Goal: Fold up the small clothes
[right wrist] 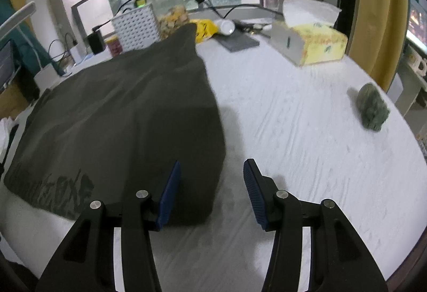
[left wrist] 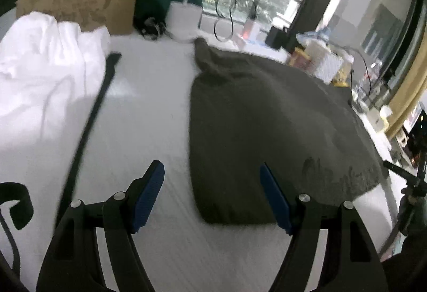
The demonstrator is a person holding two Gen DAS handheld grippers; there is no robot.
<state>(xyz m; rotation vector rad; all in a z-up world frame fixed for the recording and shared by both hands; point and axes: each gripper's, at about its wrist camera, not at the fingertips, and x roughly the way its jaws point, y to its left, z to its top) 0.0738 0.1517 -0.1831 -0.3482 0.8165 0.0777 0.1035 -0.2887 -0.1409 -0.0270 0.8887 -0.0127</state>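
Two grippers hovering released: left gripper [left wrist: 212, 196] straddling left near corner of dark garment [left wrist: 267, 118], right gripper [right wrist: 212, 193] straddling right corner [right wrist: 208, 201], likely lining up next fold on worktop [right wrist: 307, 132].

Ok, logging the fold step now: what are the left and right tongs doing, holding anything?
Left tongs: open, empty, above the near edge of the dark olive garment.
Right tongs: open, empty, at that garment's near corner.
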